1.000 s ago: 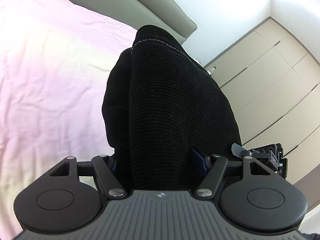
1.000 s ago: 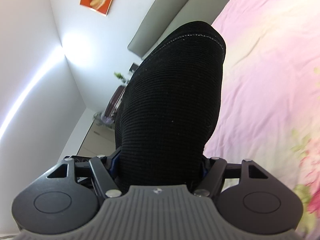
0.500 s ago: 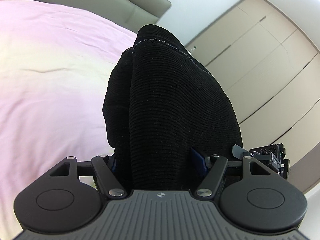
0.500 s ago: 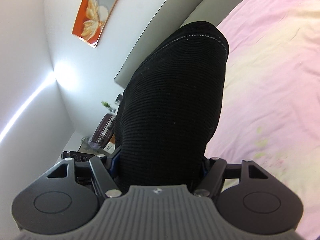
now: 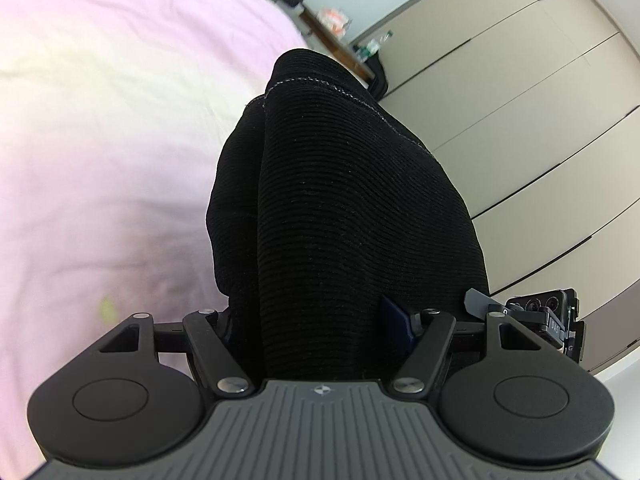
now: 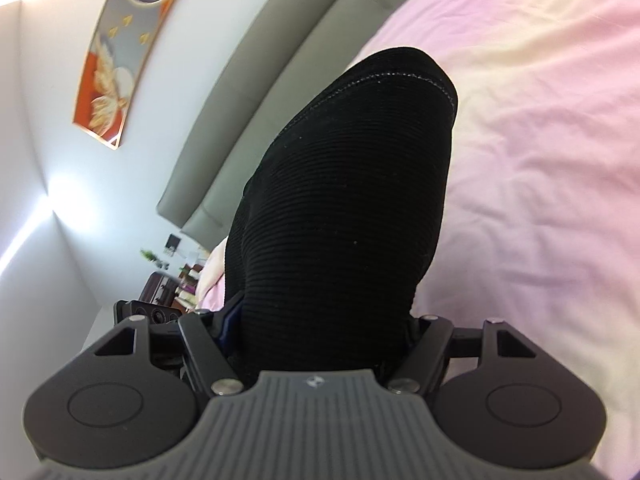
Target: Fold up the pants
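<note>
The black ribbed pants (image 5: 344, 208) fill the middle of the left wrist view, bunched over my left gripper (image 5: 320, 320), which is shut on the fabric; its fingers are hidden under the cloth. A stitched hem shows at the top of the bunch. In the right wrist view the same black pants (image 6: 344, 216) drape over my right gripper (image 6: 320, 328), also shut on the fabric with its fingers covered. Both grippers hold the pants above the pink bed sheet (image 5: 100, 140), also visible in the right wrist view (image 6: 540, 160).
A grey padded headboard (image 6: 256, 92) and a wall picture (image 6: 116, 48) lie to the left in the right wrist view. Beige wardrobe doors (image 5: 520, 80) and a small cluttered table (image 5: 332, 28) stand beyond the bed. The other gripper's body (image 5: 548, 316) shows at the right.
Both grippers have swung with the pants still held: the left view has turned toward the wardrobe and bedside table, the right view more toward the headboard and picture.
</note>
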A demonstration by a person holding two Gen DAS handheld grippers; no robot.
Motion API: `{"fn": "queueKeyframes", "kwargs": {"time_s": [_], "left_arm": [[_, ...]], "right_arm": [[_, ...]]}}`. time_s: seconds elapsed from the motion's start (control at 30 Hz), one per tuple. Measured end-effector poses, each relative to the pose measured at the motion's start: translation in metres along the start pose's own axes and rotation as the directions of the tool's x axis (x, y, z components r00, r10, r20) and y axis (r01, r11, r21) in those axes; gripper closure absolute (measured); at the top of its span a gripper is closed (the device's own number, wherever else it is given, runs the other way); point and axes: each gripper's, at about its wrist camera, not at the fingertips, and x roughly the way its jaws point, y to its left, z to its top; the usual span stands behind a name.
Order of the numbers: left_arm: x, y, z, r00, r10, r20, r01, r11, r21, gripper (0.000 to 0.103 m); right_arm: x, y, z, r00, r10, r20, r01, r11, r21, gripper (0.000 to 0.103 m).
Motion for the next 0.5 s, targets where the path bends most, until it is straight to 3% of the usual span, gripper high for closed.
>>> {"fn": "queueKeyframes", "kwargs": {"time_s": [0.17,0.3,0.4,0.5], "left_arm": [[0.057,0.024,0.021,0.997,0.037,-0.064,-0.04,0.998,-0.046,0.024],[0.09,0.049,0.007,0.979,0.134,-0.153,-0.15,0.984,-0.093,0.018],[0.086,0.062,0.004,0.987,0.101,-0.126,-0.112,0.99,-0.083,0.013],[0.072,0.066,-0.004,0.99,0.085,-0.109,-0.095,0.991,-0.092,0.015]], "right_arm": [[0.017,-0.056,0.009,0.999,-0.048,0.004,0.047,0.994,0.095,0.037],[0.045,-0.104,-0.004,0.993,-0.105,-0.046,0.111,0.981,0.159,0.032],[0.057,-0.128,-0.021,0.994,-0.097,-0.049,0.104,0.981,0.166,0.022],[0.047,-0.136,-0.031,0.998,-0.068,-0.012,0.069,0.977,0.2,0.022]]}}
